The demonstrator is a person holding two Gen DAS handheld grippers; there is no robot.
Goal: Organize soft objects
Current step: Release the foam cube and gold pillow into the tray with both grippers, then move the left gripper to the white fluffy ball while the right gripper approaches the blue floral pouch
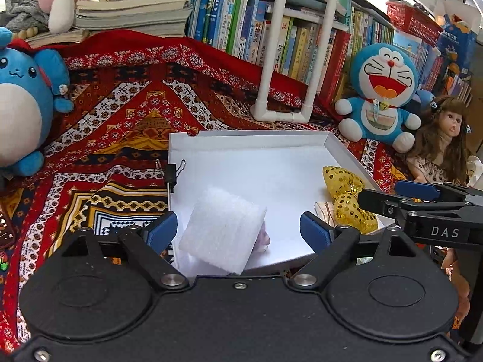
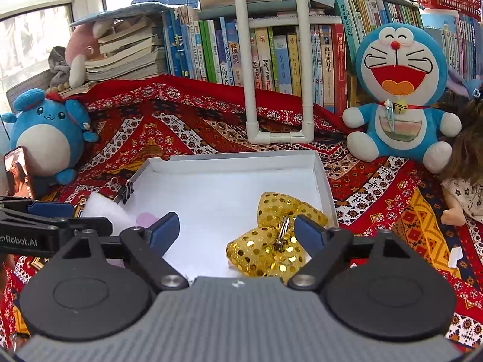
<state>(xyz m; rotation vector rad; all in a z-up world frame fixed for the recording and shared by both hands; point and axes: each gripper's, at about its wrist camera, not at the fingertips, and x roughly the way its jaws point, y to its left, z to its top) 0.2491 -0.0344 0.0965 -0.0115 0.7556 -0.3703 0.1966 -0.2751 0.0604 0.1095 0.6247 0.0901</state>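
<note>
A shallow white box (image 1: 250, 134) (image 2: 324, 181) lies on the patterned cloth. A white foam pad (image 1: 222, 229) leans at its near left corner, partly over something pale pink; in the right wrist view it shows as a white shape (image 2: 104, 209). A gold sequin bow (image 1: 347, 199) (image 2: 271, 241) lies at the box's near right side. My left gripper (image 1: 238, 229) is open around the foam pad without touching it. My right gripper (image 2: 237, 230) is open just above the bow. It also shows in the left wrist view (image 1: 398, 197).
A black binder clip (image 1: 172, 171) (image 2: 126, 191) grips the box's left wall. A round blue plush (image 1: 24, 114) (image 2: 49, 138) sits left, a Doraemon plush (image 1: 380, 93) (image 2: 398, 90) and a doll (image 1: 440, 141) right. A white pipe frame (image 1: 280, 114), books and a phone (image 2: 18, 173) surround the area.
</note>
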